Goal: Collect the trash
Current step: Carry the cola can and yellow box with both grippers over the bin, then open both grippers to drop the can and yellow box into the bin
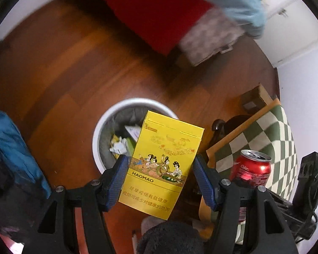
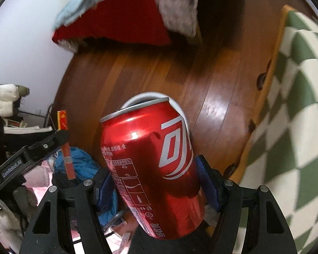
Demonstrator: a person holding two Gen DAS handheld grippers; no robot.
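My left gripper (image 1: pixel 160 159) is shut on a yellow cigarette pack (image 1: pixel 163 163) marked HAOMAO, with a blue pad on each side edge. Below the pack stands a white-rimmed waste bin (image 1: pixel 108 114) with a grey liner and crumpled paper inside. My right gripper (image 2: pixel 153 169) is shut on a red cola can (image 2: pixel 150 158), gripped low on its body and tilted slightly. The bin's white rim (image 2: pixel 146 95) shows just behind the can's top. In the left wrist view the can (image 1: pixel 252 169) hangs to the right of the pack. In the right wrist view the left gripper (image 2: pixel 61 141) shows at the left with the pack (image 2: pixel 62 120) edge-on.
The floor is red-brown wood (image 1: pixel 63 74). A bed with red bedding (image 1: pixel 154 10) and a pale blue cloth (image 1: pixel 233 2) lies beyond the bin. A green-and-white checked cover (image 2: pixel 296 116) on a wooden frame is at the right. Blue clothing (image 1: pixel 8 144) is heaped at the left.
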